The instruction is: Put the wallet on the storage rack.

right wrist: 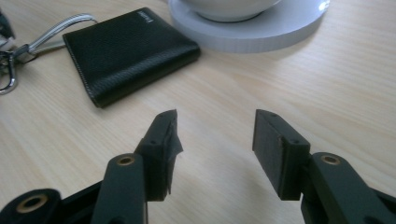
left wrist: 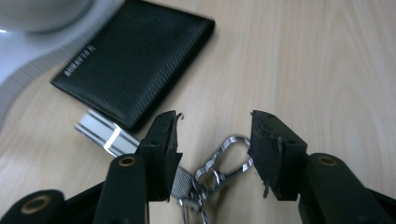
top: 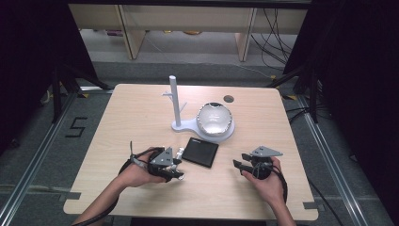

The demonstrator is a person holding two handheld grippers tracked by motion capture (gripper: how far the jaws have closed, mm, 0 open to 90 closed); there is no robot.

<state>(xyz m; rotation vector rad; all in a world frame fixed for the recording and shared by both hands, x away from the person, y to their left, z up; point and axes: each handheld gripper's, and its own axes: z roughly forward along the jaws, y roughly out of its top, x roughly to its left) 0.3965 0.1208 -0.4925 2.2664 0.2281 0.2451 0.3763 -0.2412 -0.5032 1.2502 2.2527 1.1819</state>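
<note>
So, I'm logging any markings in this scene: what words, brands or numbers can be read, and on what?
"5": dark mark on the floor, left of the table.
Wallet: small pale embossed brand line near one edge, too blurred to read.
Wallet in the right gripper view: a short pale mark near its far corner, too small to read.

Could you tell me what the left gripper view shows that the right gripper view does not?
Left gripper view: a keyring clip lies between the open left gripper jaws, a silver bar beside it. Right gripper view: bare table between the open right gripper jaws, and a loop behind the wallet. Both: wallet and white base.
</note>
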